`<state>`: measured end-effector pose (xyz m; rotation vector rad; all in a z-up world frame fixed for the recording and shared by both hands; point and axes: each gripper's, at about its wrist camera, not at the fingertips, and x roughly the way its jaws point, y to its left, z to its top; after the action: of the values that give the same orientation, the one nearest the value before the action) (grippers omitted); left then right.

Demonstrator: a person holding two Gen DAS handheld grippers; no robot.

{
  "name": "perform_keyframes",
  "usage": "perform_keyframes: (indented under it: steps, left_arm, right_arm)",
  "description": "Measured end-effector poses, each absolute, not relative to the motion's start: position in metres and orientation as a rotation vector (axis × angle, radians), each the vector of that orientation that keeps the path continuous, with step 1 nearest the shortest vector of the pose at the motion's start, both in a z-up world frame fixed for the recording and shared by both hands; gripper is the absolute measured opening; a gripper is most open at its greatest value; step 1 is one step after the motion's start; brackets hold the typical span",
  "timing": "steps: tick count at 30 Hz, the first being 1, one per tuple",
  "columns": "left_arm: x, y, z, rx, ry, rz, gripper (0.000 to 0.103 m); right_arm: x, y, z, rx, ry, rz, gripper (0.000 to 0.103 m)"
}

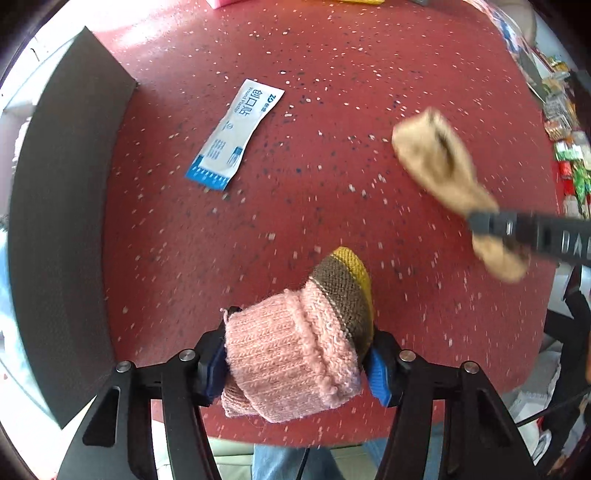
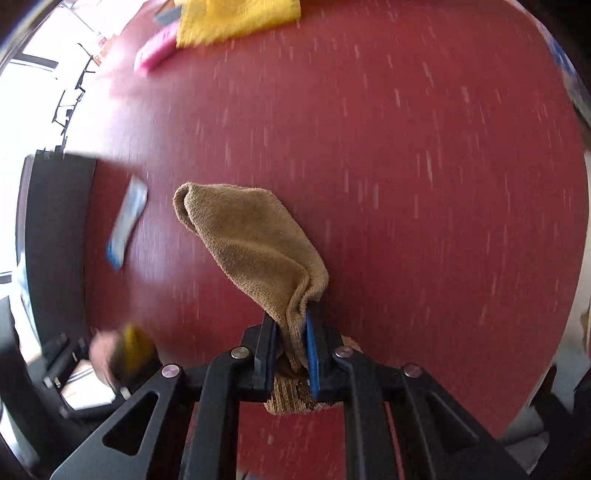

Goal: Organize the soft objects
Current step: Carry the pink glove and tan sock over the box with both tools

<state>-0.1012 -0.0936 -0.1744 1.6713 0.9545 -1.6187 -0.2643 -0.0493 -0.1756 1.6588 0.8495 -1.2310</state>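
In the left wrist view my left gripper [image 1: 299, 354] is shut on a rolled knitted sock [image 1: 295, 343], pink with brown and yellow bands, and both blue pads press its sides. It hangs just above the red speckled table [image 1: 332, 74]. My right gripper [image 2: 291, 347] is shut on a tan terry sock [image 2: 251, 240], which droops forward from the jaws over the table. From the left wrist view, the right gripper [image 1: 480, 225] reaches in from the right, holding the tan sock [image 1: 436, 158]. The right wrist view is blurred, with the knitted sock [image 2: 125, 350] at its lower left.
A black box wall [image 1: 62, 221] runs along the table's left side. A white and blue plaster packet [image 1: 236, 136] lies flat near it. A yellow cloth [image 2: 236, 18] and a pink object [image 2: 155, 51] lie at the far edge. Cluttered shelves [image 1: 565, 147] stand to the right.
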Motion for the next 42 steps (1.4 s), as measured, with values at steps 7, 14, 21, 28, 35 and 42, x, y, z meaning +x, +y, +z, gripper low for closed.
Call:
perform_keyframes:
  steps: [7,14,21,28,35,42]
  left_arm:
    - [-0.076,-0.080,-0.151,1.688,0.893,-1.671,0.061]
    - [-0.054,-0.076,-0.127,1.682,0.845,-1.753,0.061]
    - [-0.029,-0.088,-0.091,1.613,0.823,-1.821,0.061]
    - [0.011,-0.114,-0.068,1.475,0.850,-1.808,0.061]
    - [0.054,-0.136,-0.057,1.344,0.868,-1.775,0.061]
    - [0.091,-0.151,-0.051,1.255,0.897,-1.737,0.061]
  right_arm:
    - [-0.239,0.012,-0.167,1.772,0.798,-1.165,0.015]
    - [-0.219,0.024,-0.157,1.770,0.797,-1.191,0.015]
    - [-0.193,-0.004,-0.131,1.737,0.778,-1.245,0.015]
    - [-0.150,-0.035,-0.107,1.645,0.776,-1.263,0.015]
    - [-0.106,-0.075,-0.072,1.516,0.821,-1.240,0.015]
    - [-0.059,-0.110,-0.047,1.394,0.884,-1.197,0.015]
